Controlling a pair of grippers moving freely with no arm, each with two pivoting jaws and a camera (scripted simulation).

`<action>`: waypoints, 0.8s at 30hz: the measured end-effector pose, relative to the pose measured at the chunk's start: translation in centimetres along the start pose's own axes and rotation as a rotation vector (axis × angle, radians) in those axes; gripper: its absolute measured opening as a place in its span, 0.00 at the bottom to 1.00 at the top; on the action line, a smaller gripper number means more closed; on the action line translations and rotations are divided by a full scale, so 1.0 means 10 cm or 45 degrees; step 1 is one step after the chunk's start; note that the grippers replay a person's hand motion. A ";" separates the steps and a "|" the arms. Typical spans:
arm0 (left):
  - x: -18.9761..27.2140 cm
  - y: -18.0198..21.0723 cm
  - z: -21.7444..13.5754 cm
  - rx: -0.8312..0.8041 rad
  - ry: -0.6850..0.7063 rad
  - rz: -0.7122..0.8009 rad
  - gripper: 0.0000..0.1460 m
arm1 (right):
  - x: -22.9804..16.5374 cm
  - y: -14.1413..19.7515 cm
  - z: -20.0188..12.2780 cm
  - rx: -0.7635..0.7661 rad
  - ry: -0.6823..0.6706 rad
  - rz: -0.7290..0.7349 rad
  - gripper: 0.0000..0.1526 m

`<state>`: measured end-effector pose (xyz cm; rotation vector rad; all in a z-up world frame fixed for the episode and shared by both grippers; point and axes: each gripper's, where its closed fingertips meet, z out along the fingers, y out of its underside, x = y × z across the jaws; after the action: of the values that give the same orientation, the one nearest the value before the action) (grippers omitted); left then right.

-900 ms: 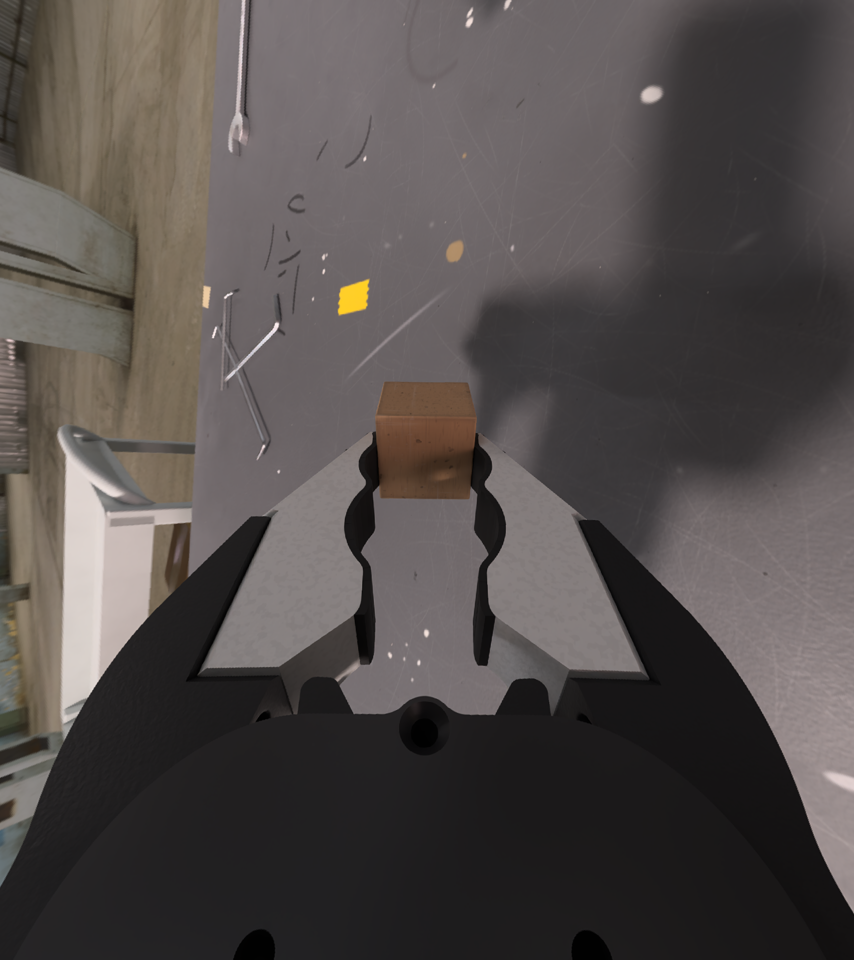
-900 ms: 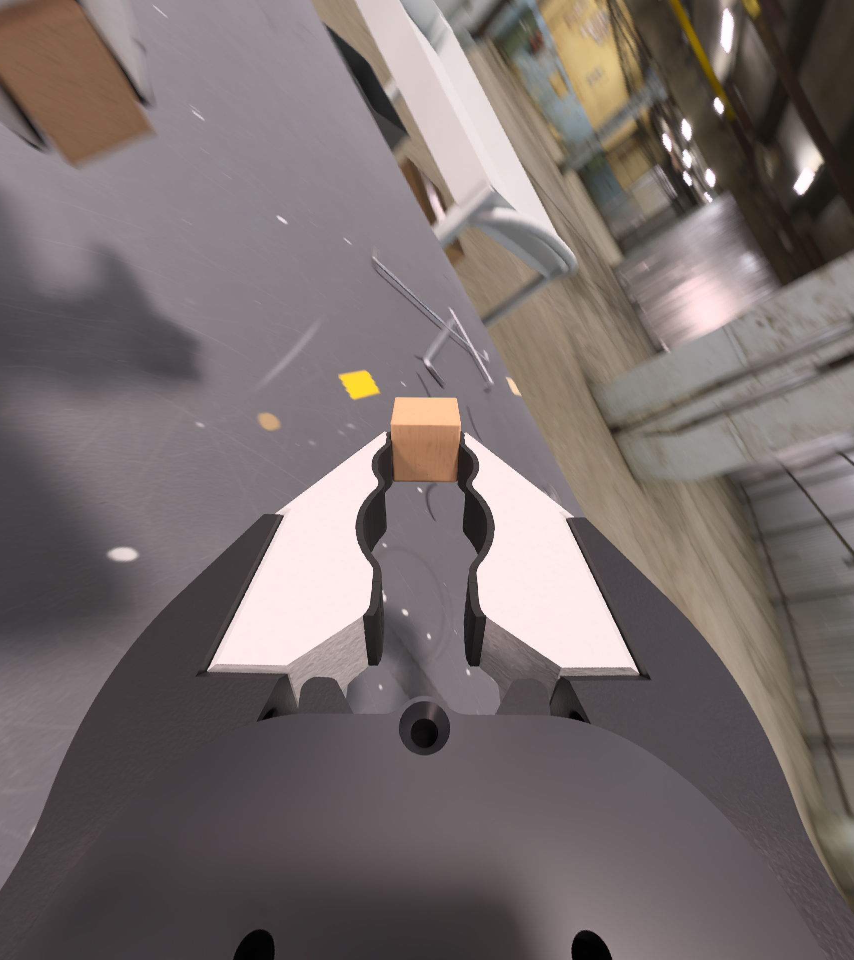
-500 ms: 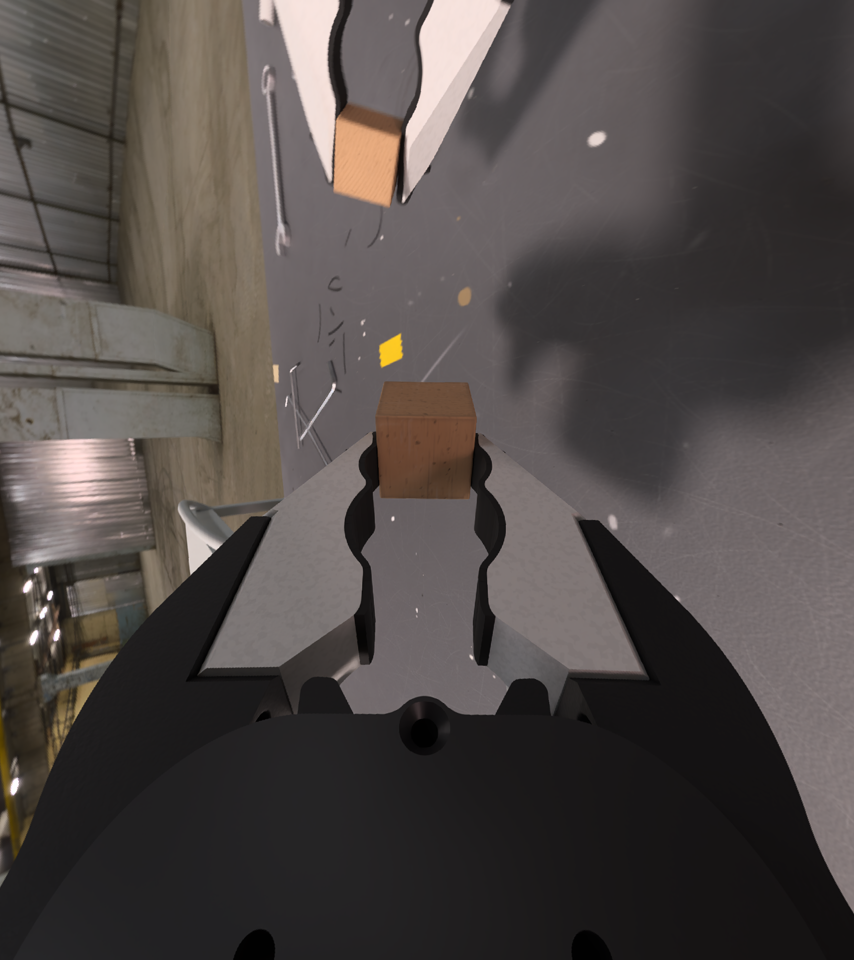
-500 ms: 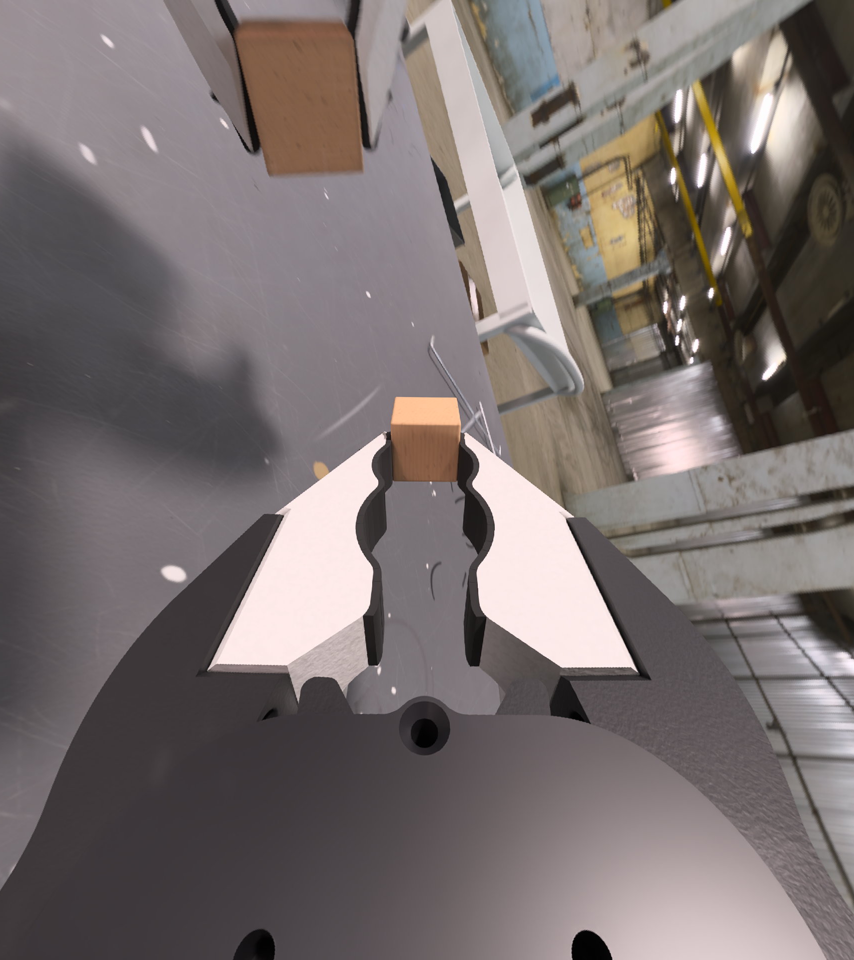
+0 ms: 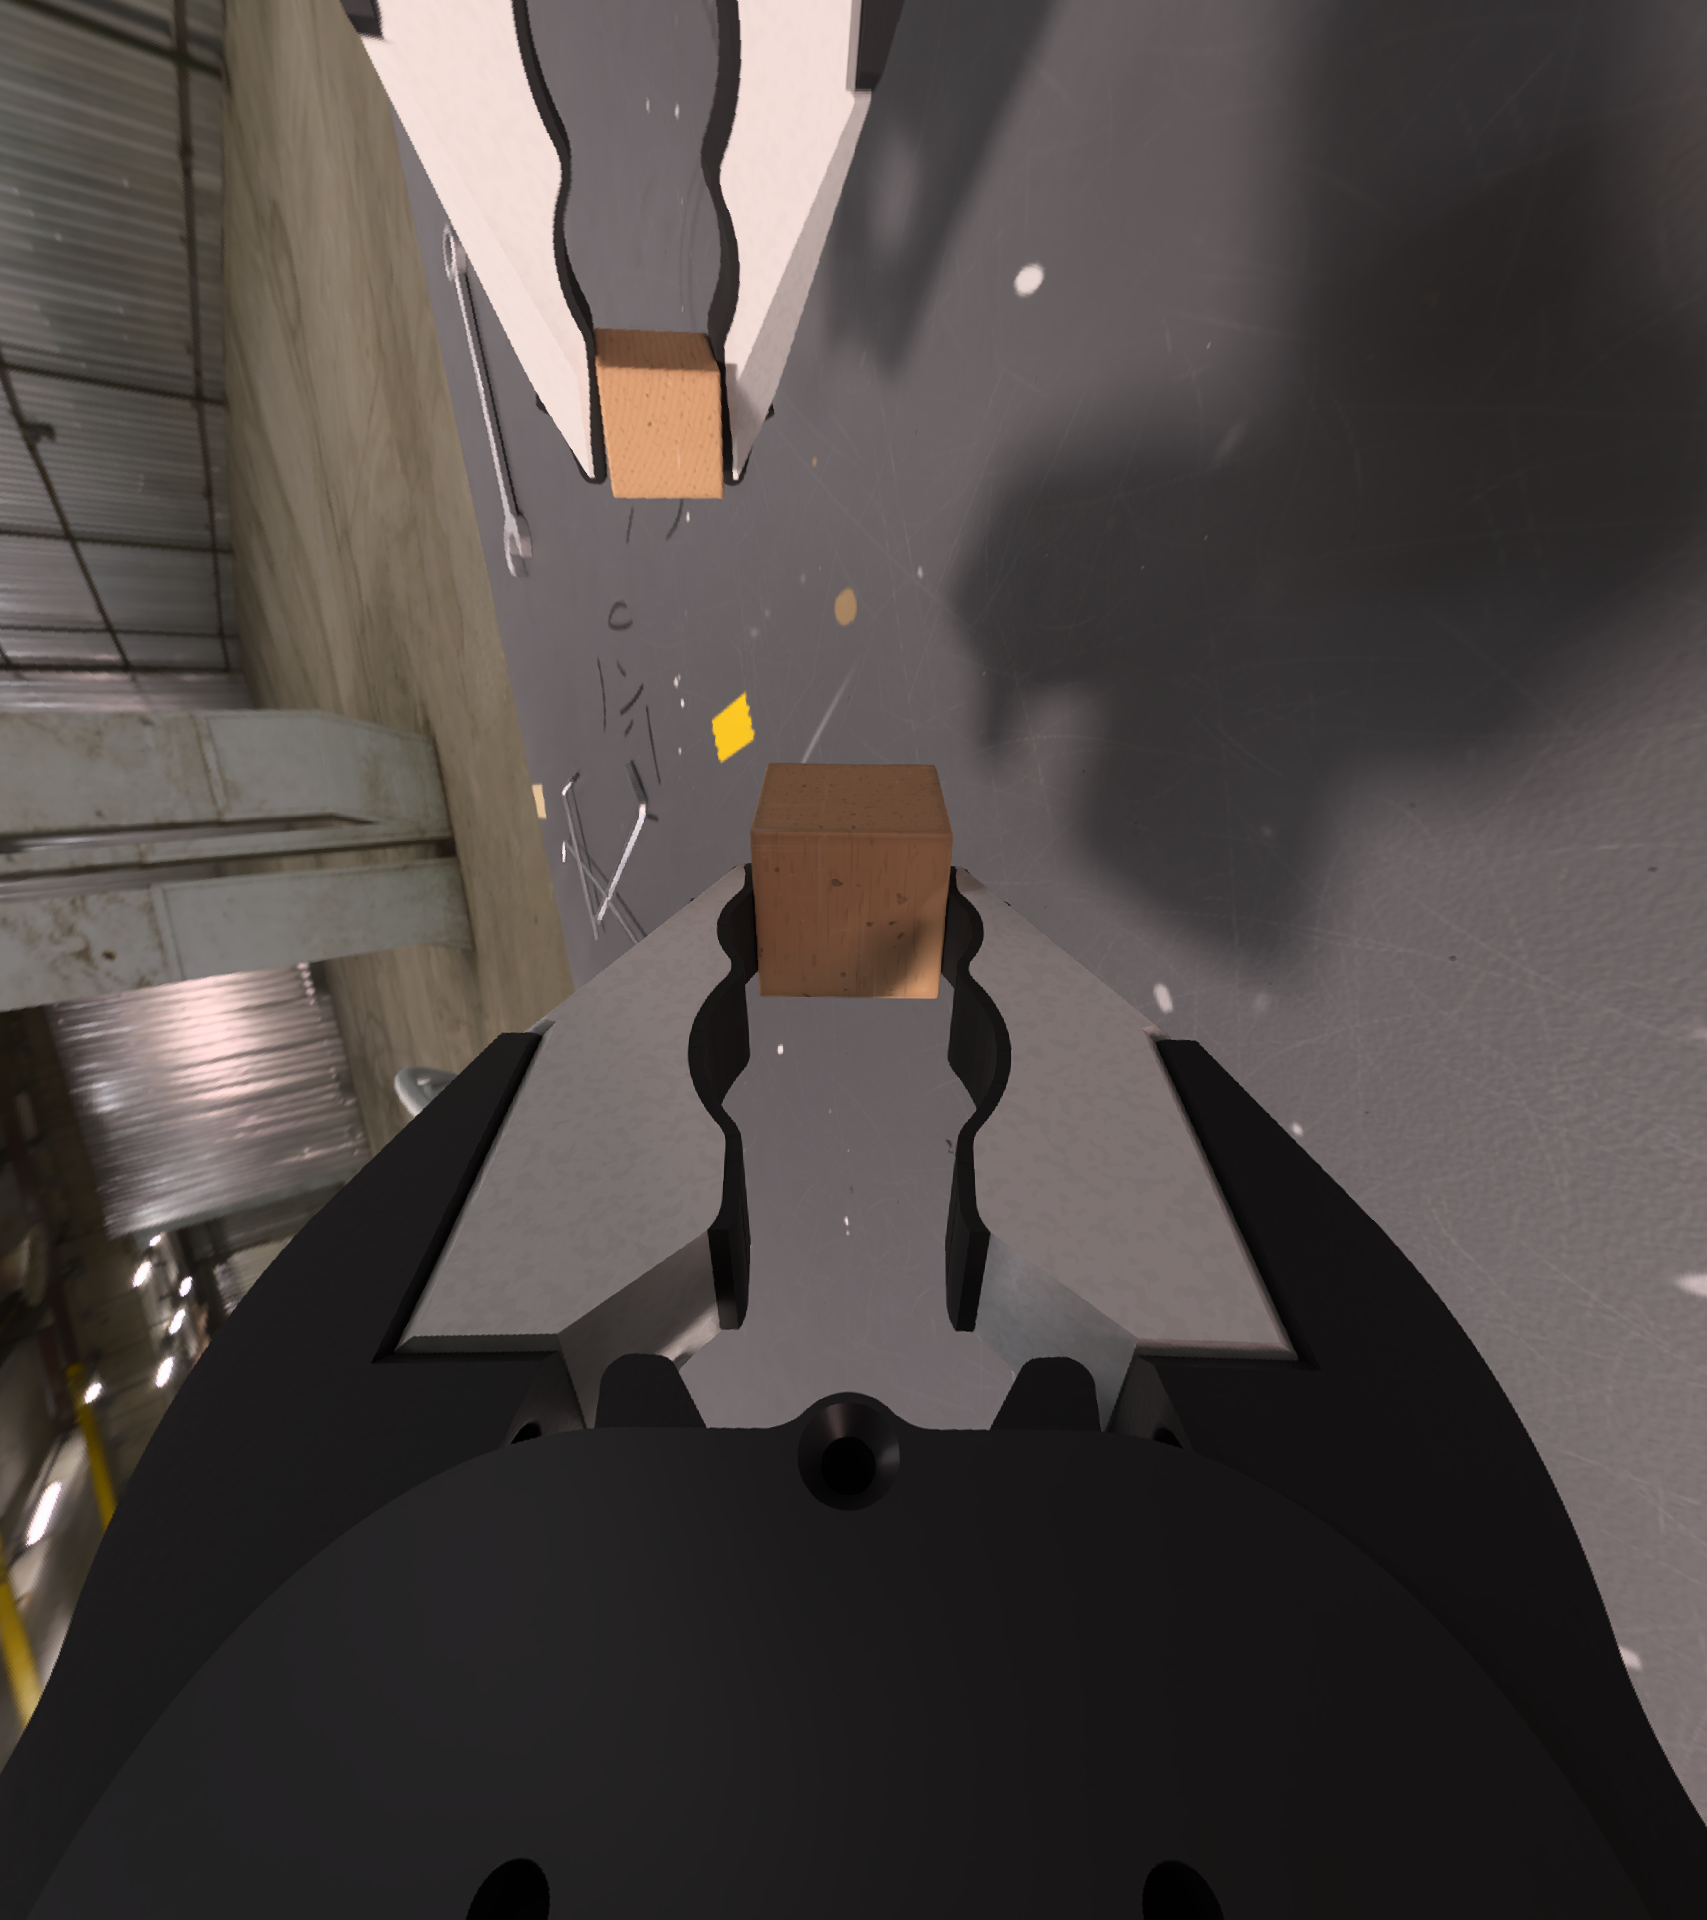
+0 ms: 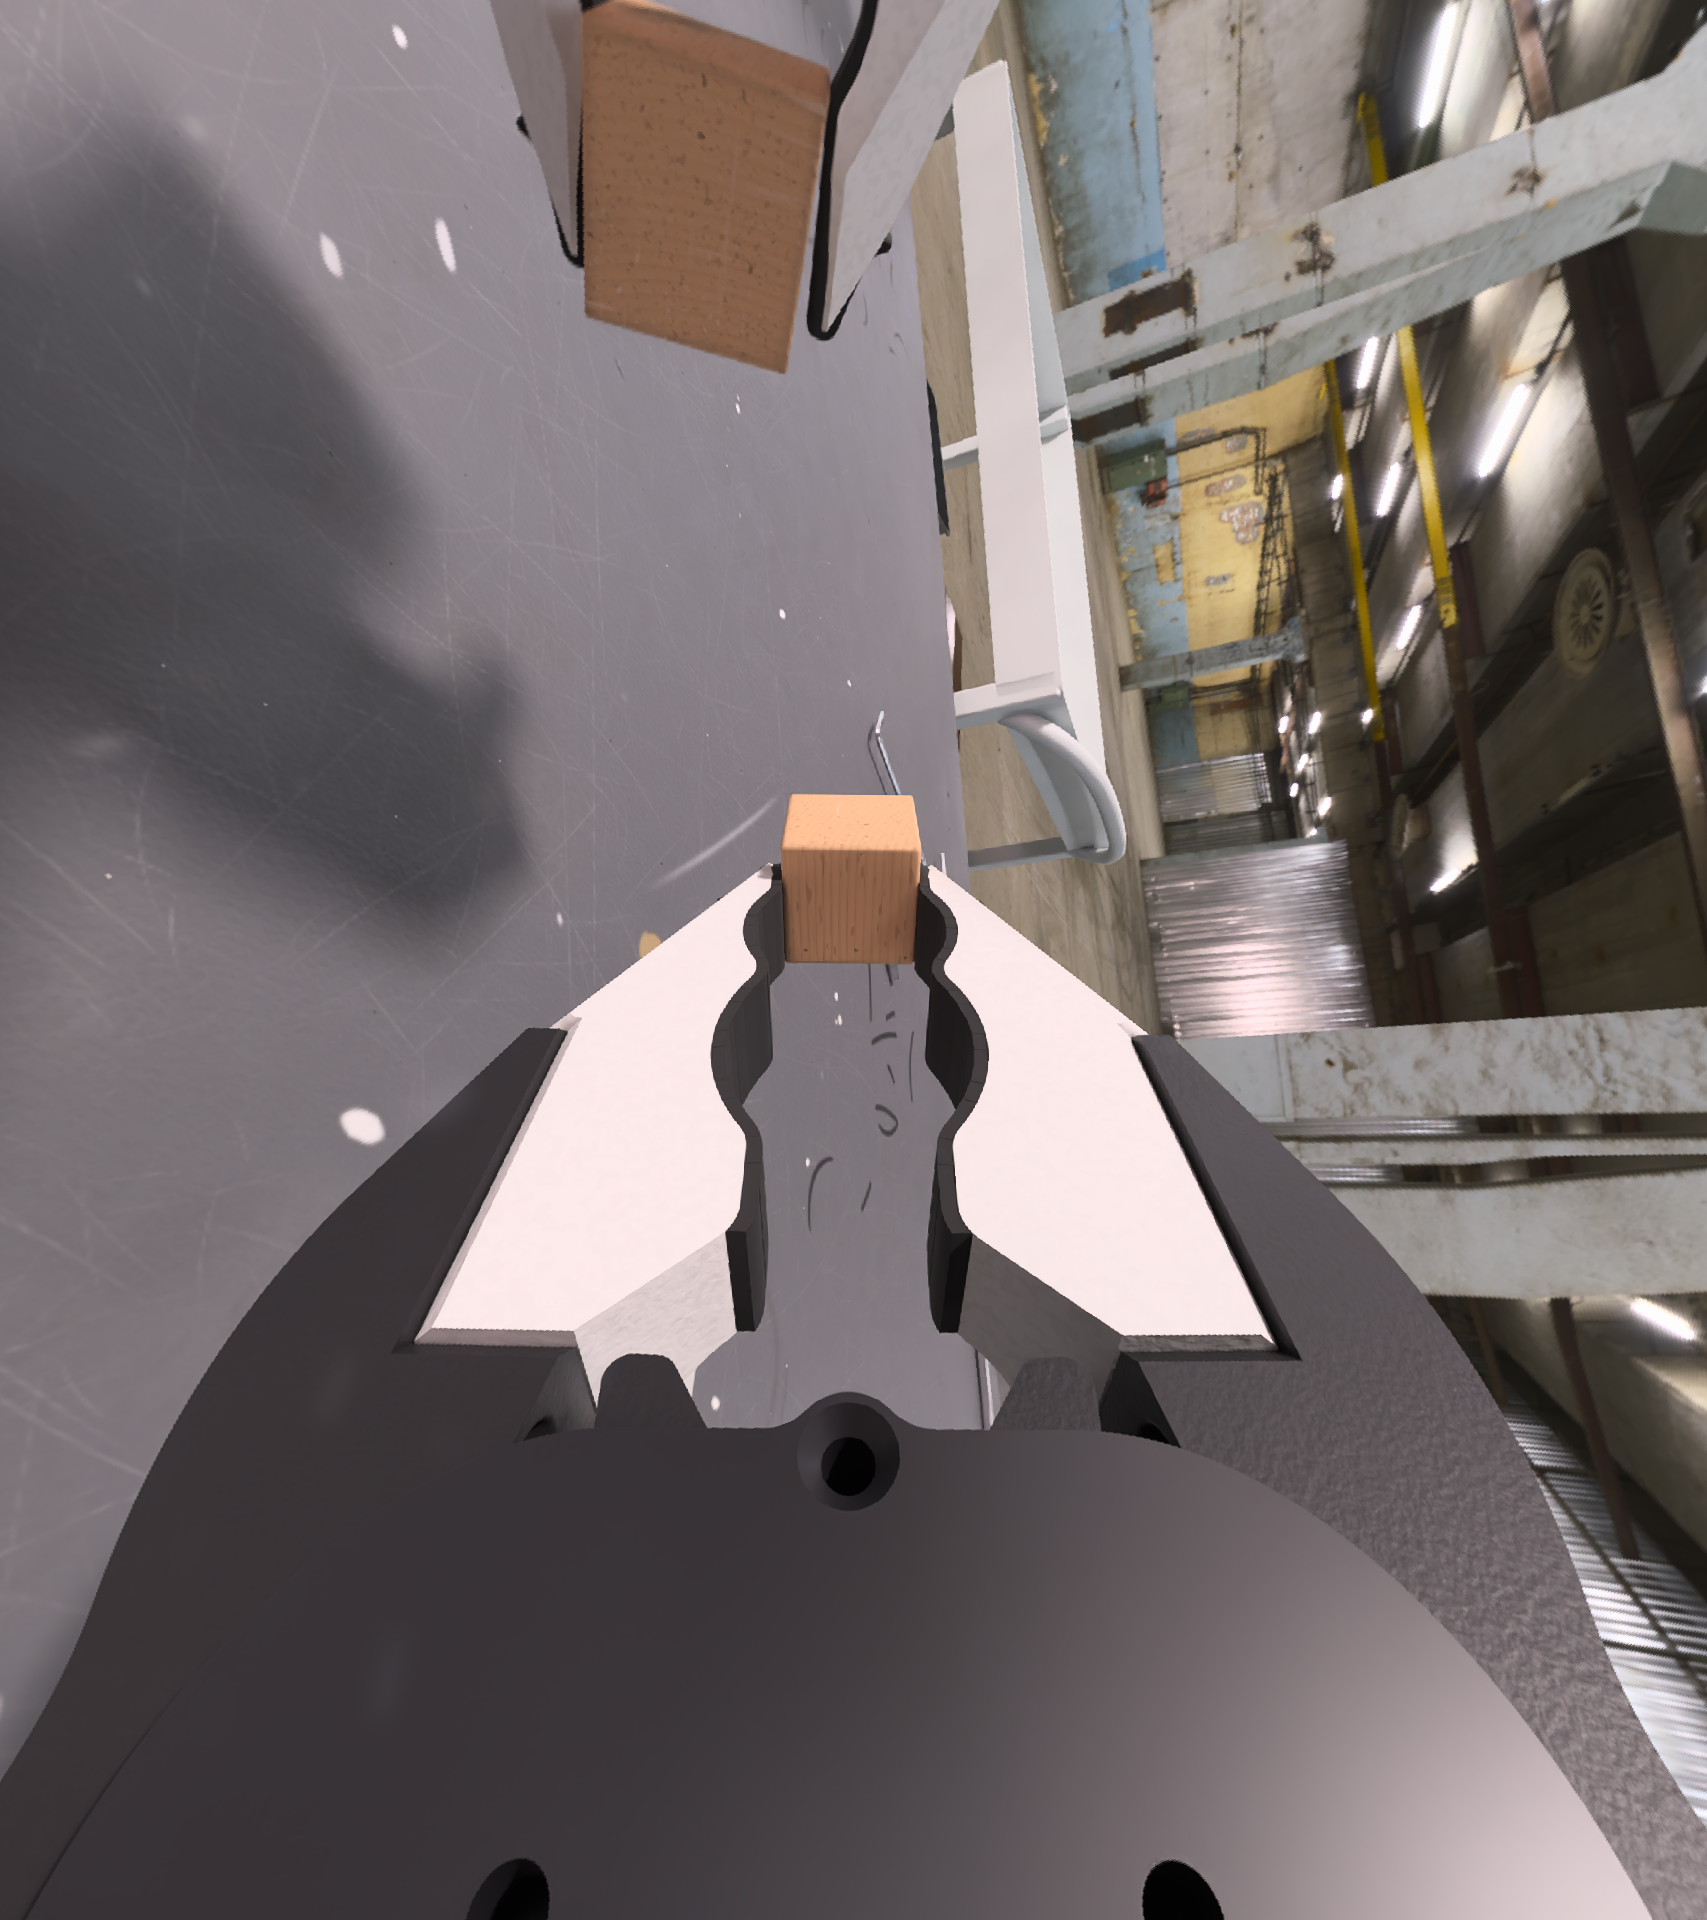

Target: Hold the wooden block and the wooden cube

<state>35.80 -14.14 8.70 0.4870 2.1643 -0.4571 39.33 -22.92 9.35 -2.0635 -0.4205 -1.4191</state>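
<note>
My left gripper (image 5: 849,883) is shut on the larger, darker wooden block (image 5: 847,904), held between its fingertips above the grey table (image 5: 1348,935). My right gripper (image 6: 851,883) is shut on the smaller, lighter wooden cube (image 6: 849,894), also held off the table. The two grippers face each other. The right gripper and its cube (image 5: 664,426) show at the top of the left wrist view. The left gripper's block (image 6: 698,197) shows at the top of the right wrist view.
A wrench (image 5: 485,395), bent hex keys (image 5: 620,852) and a yellow scrap (image 5: 733,727) lie near the table's edge. A white chair frame (image 6: 1025,520) stands beyond that edge. Dark gripper shadows fall across the table (image 6: 205,623).
Both grippers have turned toward each other and drawn closer. The other gripper with its piece has come into each view and grown larger. Both grips are unchanged.
</note>
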 end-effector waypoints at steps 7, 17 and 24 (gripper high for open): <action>0.06 -0.02 -0.08 0.082 0.047 0.007 0.23 | -0.07 -0.03 0.01 0.006 -0.031 -0.065 0.16; 0.16 -0.06 -0.10 0.147 0.098 0.068 0.23 | -0.11 -0.07 -0.01 0.007 -0.049 -0.090 0.16; 0.16 -0.12 -0.14 0.210 0.123 0.003 0.23 | -0.12 -0.08 -0.03 -0.050 -0.067 -0.100 0.16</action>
<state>33.37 -14.16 8.38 0.6142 2.2281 -0.6258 38.20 -22.40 8.53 -2.1410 -0.5043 -1.4313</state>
